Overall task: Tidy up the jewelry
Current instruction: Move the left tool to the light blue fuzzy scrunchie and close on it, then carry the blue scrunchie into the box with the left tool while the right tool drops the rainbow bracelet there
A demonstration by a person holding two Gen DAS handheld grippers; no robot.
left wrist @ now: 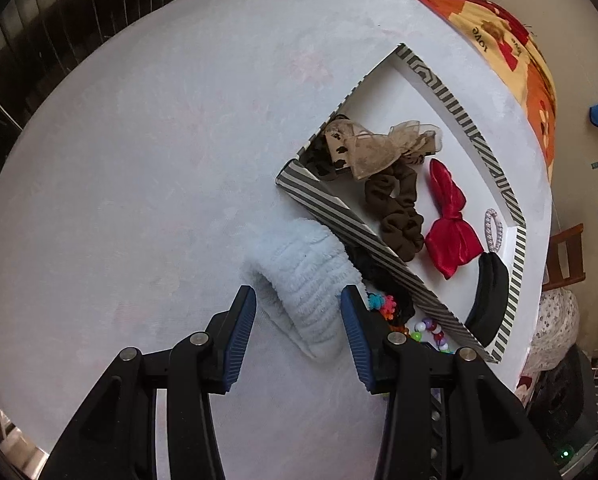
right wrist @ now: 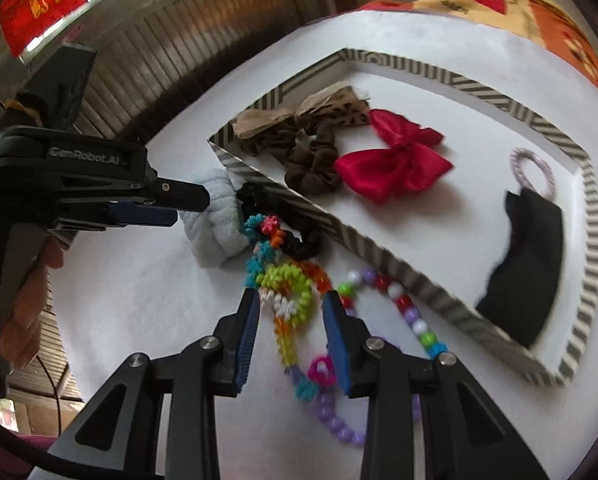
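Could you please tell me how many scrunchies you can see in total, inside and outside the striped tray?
2: a brown scrunchie inside the tray, left of the red bow, and a black scrunchie outside on the table against the tray's wall. Others may be hidden under the leopard-print bows.

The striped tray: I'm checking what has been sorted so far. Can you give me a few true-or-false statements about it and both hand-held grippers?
1. The red bow lies inside the striped tray. True.
2. The light blue fluffy band lies in the tray. False: it sits on the white surface outside, between the open fingers of the left hand-held gripper.
3. The right hand-held gripper is shut. False: it is open around the colourful spiral ties.
4. The brown scrunchie is in the tray. True.
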